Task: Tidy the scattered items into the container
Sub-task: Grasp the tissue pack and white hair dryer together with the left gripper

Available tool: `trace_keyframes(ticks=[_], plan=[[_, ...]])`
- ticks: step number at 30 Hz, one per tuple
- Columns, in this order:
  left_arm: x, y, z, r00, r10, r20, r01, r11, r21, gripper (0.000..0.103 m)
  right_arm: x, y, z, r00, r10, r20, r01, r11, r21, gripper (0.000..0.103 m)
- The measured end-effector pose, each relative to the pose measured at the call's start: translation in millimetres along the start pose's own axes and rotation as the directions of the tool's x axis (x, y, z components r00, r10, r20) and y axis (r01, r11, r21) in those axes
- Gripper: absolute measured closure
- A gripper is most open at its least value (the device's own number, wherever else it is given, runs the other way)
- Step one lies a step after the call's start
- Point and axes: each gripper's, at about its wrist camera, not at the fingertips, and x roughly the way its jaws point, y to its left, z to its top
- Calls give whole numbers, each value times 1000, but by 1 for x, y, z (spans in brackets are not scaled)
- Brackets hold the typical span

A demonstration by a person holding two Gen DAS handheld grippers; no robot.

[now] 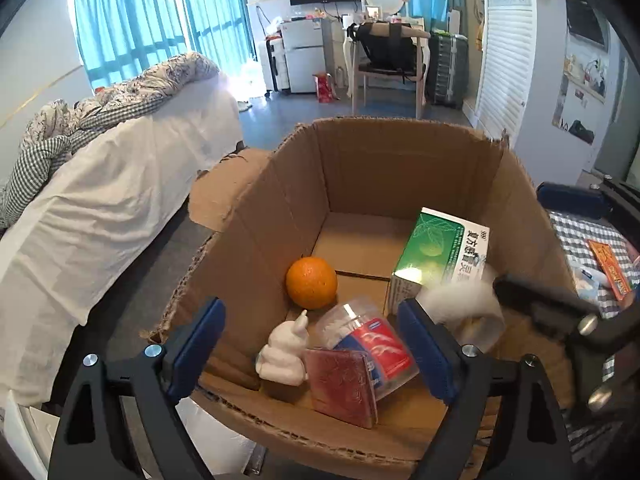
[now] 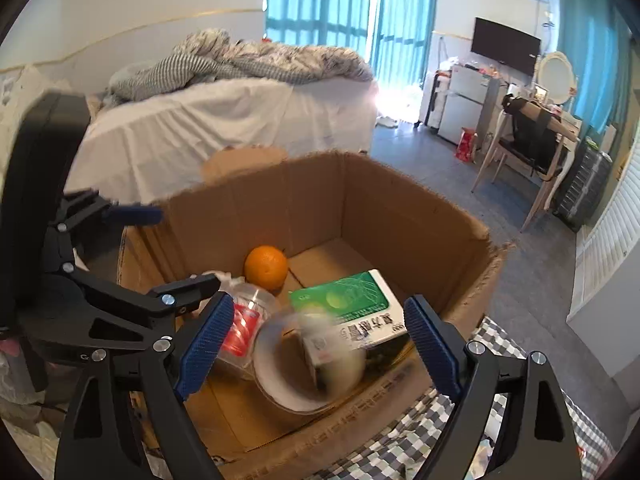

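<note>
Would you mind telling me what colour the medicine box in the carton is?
Green and white medicine box, clearest in the left wrist view.

Chinese print "复方感冒灵" — green-and-white medicine box [image 1: 440, 252] in the cardboard box [image 1: 400, 160]

Each handheld gripper, left gripper [image 1: 316, 352] and right gripper [image 2: 320, 344], shows 2 black triangulated arms, silver screws and ridged blue pads [image 2: 204, 344].

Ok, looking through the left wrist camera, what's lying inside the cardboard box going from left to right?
White figurine → orange → clear plastic container with the red label → green and white medicine box. The red packet overlaps the figurine and container, so I left it out.
</note>
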Motion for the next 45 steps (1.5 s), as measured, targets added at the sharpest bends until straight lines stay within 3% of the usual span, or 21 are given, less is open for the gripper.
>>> trace_keyframes(ticks=[4,8,11,15,17,19,22,25,30,33,40,41,45], plan=[[-19,-2,3,1000,-16,22,17,1000,-19,12,-41,-26,0,993,-75,87,70,995,66,13],[-54,-25,1,989,-103,103,100,994,31,7,-100,-78,-16,960,-241,145,214,960,182,8],[-78,-62,1,968,-207,141,192,975,113,1,-147,-125,-50,907,-406,109,364,888,280,8],[-86,-120,-4,937,-325,125,296,932,210,0,-183,-176,-99,861,-508,17,461,795,394,8],[-80,-153,-7,929,-358,97,326,913,244,0,-194,-190,-126,863,-505,-29,464,768,442,8],[-67,-180,-11,932,-355,75,325,909,260,0,-200,-198,-148,866,-497,-66,467,752,465,8],[-35,-216,-18,944,-328,30,311,919,244,0,-203,-205,-174,871,-480,-105,468,746,474,8],[-10,-240,-23,943,-332,-18,328,921,209,0,-206,-211,-197,876,-463,-134,467,748,473,8],[15,-252,-17,954,-299,-26,300,943,148,0,-211,-231,-223,884,-444,-145,453,738,501,8],[31,-254,-14,956,-284,-66,290,950,114,4,-215,-241,-233,877,-458,-146,463,721,516,8],[40,-264,-21,961,-263,-90,275,947,166,4,-211,-263,-248,890,-433,-144,431,695,576,8],[41,-265,-21,961,-260,-95,273,946,173,6,-209,-263,-248,893,-426,-145,426,697,576,8],[46,-268,-24,952,-257,-165,288,935,207,37,-206,-261,-247,903,-408,-133,406,711,574,8]])
